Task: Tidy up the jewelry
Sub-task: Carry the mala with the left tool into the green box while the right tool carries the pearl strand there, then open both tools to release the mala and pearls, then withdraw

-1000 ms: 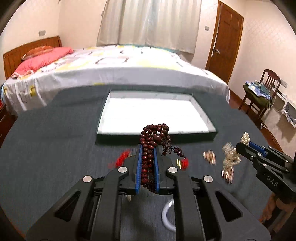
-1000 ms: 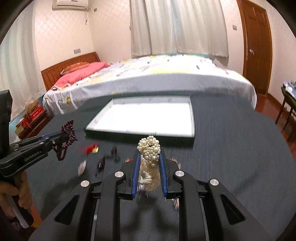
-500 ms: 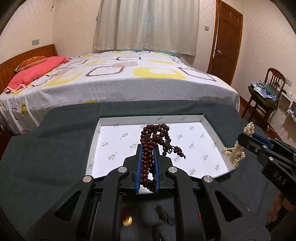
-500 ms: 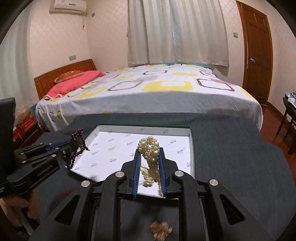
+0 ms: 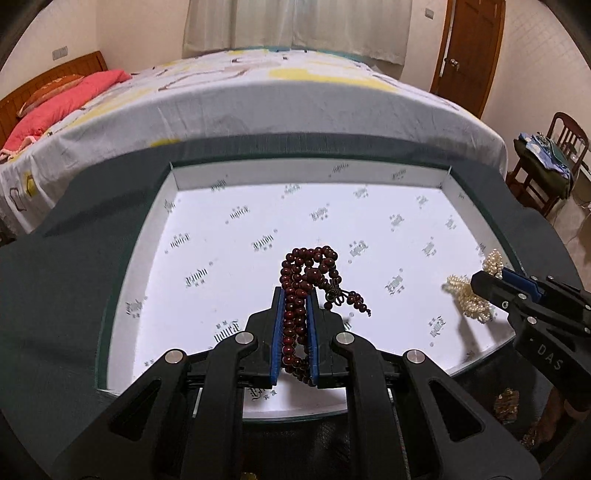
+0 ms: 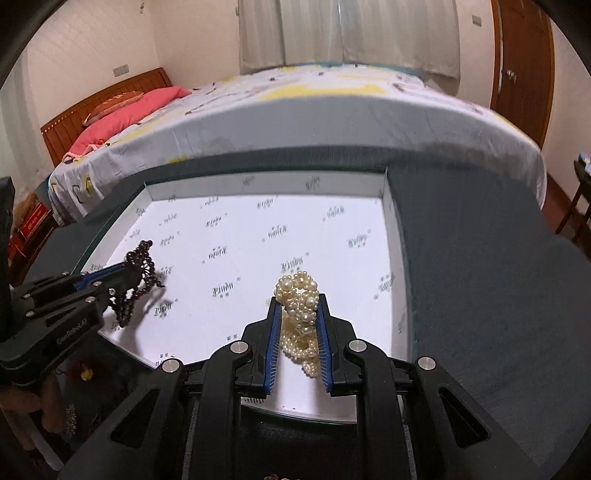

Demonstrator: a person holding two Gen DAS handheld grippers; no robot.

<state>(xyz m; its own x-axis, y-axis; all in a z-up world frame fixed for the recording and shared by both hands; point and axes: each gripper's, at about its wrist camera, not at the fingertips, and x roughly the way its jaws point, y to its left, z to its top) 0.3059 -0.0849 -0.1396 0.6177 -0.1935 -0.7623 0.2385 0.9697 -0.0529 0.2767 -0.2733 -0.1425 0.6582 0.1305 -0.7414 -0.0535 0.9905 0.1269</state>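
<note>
Both tongs are closed on jewelry, and we record them in turn. Our left tongs grip a dark red bead string between the blue pads; its loops bunch above the tips, a short knotted tail hangs off to the right, and more beads sag below the pads. Our right tongs pinch a pearl string, which is heaped over the tips and trails down between the pads. Each pair also shows in the other's view: the right tongs enter at the right edge of the left camera with pearls at the tips, and the left tongs enter at the left edge of the right camera with the red beads dangling.

Both pairs hang above the near half of a shallow white tray, lined with white paper bearing a repeated printed mark. The beads are over the tray's near middle, the pearls over its near right part. We cannot tell whether either string touches the lining; shadows fall on the paper beneath both.

Loose items lie on the dark counter in front of the tray: a gold-coloured piece at lower right of the left view, too blurred to identify further.

Beyond the counter stands a bed with a red pillow, then curtains and a wooden door.
</note>
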